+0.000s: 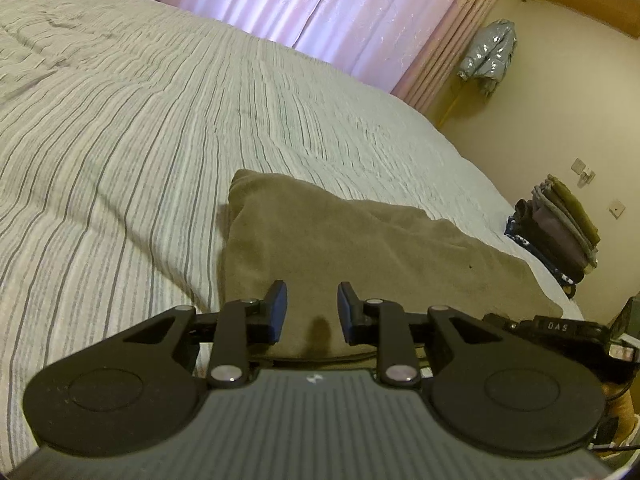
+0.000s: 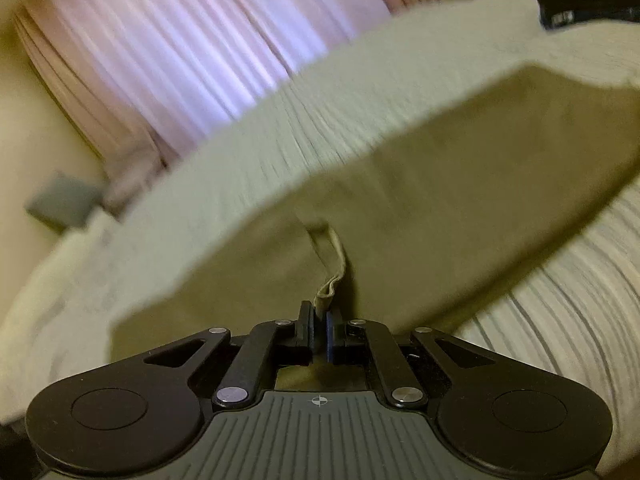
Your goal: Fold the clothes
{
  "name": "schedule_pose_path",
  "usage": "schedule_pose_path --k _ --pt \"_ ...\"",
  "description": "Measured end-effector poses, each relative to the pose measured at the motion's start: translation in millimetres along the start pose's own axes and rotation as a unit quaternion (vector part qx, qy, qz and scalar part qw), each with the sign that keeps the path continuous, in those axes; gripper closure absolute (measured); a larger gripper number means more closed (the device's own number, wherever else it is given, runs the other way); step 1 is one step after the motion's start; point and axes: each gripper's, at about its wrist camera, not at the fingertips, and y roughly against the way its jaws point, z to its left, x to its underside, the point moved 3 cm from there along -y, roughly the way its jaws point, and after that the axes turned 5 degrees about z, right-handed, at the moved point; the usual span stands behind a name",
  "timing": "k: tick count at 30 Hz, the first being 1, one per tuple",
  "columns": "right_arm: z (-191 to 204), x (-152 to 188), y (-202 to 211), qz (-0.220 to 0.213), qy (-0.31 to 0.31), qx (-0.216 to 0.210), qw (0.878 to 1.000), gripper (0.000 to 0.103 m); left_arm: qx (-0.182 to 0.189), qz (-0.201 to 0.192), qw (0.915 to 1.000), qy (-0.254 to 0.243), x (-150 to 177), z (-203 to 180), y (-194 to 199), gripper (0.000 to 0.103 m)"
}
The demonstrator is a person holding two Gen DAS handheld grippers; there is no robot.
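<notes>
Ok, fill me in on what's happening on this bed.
A person is folding an olive-brown garment on the striped bedspread. The right tool is shut on a bunched edge of it, while the left tool hovers open over it, holding nothing. A stack of folded clothes sits beyond the bed.

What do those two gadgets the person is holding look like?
Both the left gripper and right gripper are matte black linkages with silver rivets, round side discs, and a ribbed grey body bearing a small white mark. Their fingertips carry dark blue pads.
</notes>
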Motion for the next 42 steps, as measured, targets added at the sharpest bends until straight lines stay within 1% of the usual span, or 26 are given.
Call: schedule_pose_path --k 1,3,4,5,7,9,11,12,13,14,15,16,19,23,26,27,30,33,35,38,40,42 --pt "-1.6 -0.2 2.1 -0.001 0.001 -0.002 1.000 0.099 -0.001 0.001 1.0000 -0.001 -0.4 0.0 0.0 0.081" --pt "-0.1 -5.9 7.6 -0.004 0.015 0.008 1.000 0.099 -0.003 0.000 1.0000 -0.004 -2.4 -0.2 0.4 0.081" --pt "0.7 -8.7 10.4 -0.005 0.023 0.013 1.000 0.097 -0.003 -0.001 1.0000 -0.006 -3.7 -0.4 0.8 0.081" --pt "1.3 -11.7 13.3 -0.009 0.029 0.018 0.999 0.084 -0.004 -0.002 1.0000 -0.008 -5.1 -0.6 1.2 0.081" --pt "1.1 -21.5 19.6 -0.035 0.044 0.035 0.998 0.073 -0.006 -0.004 0.9999 -0.012 -7.9 -1.1 1.7 0.081" --pt "0.4 -33.1 21.8 -0.050 0.056 0.039 0.996 0.073 -0.006 -0.007 0.9998 -0.016 -11.9 -2.8 1.2 0.081" --pt "1.6 -43.2 18.4 -0.052 0.072 0.020 0.996 0.074 -0.007 -0.007 0.9997 -0.021 -15.9 -4.3 -1.7 0.081" --pt "4.1 -50.0 12.3 -0.043 0.086 0.003 0.995 0.074 -0.007 -0.007 0.9997 -0.024 -17.9 -5.0 -3.8 0.081" --pt "4.4 -53.2 5.5 -0.032 0.091 -0.003 0.995 0.074 -0.007 -0.006 0.9996 -0.027 -19.9 -5.7 -6.0 0.081" --pt "4.7 -55.8 -2.2 -0.020 0.096 -0.008 0.995 0.086 -0.007 -0.006 0.9995 -0.030 -22.0 -6.4 -8.2 0.081" --pt "5.9 -58.1 -9.9 -0.009 0.104 -0.018 0.994 0.090 -0.006 -0.006 0.9994 -0.033 -24.1 -7.1 -10.6 0.081" --pt "7.2 -60.3 -17.4 0.001 0.109 -0.024 0.994 0.092 -0.006 -0.005 0.9993 -0.035 -25.9 -7.5 -13.4 0.081" --pt "8.3 -67.2 -43.1 0.027 0.116 -0.018 0.993 0.092 -0.007 -0.003 0.9992 -0.040 -30.6 -6.5 -22.1 0.081" --pt "6.1 -71.0 -66.7 0.053 0.129 -0.025 0.990 0.092 -0.007 0.004 0.9989 -0.046 -33.9 -3.4 -34.4 0.081" --pt "-3.5 -82.9 -81.5 0.054 0.097 -0.030 0.993 0.092 -0.007 0.008 0.9988 -0.047 -33.9 -1.1 -41.4 0.081" --pt "-10.1 -87.8 -86.0 0.050 0.080 -0.024 0.995 0.092 -0.007 0.008 0.9989 -0.046 -34.1 -0.2 -42.4 0.081" --pt "-22.1 -94.8 -85.8 0.043 0.047 -0.014 0.998 0.092 -0.008 0.006 0.9990 -0.044 -36.0 2.5 -42.0 0.086" --pt "-25.7 -92.7 -68.4 0.022 0.038 -0.014 0.999 0.092 -0.012 -0.005 0.9991 -0.041 -39.6 4.9 -34.0 0.087" --pt "-32.2 -89.6 -53.1 0.014 0.013 -0.020 1.000 0.092 -0.015 -0.013 0.9992 -0.036 -40.5 7.0 -25.6 0.086" --pt "-48.9 -72.5 -21.5 0.008 -0.056 -0.048 0.997 0.091 -0.015 -0.017 0.9994 -0.025 -35.4 9.8 -12.7 0.086" --pt "-59.4 -56.3 1.7 0.002 -0.100 -0.076 0.992 0.090 -0.011 -0.015 0.9997 -0.013 -29.8 10.4 -7.8 0.086" --pt "-64.8 -40.5 18.3 0.006 -0.143 -0.109 0.984 0.058 -0.002 -0.011 0.9999 -0.003 -24.3 8.9 -4.1 0.086"
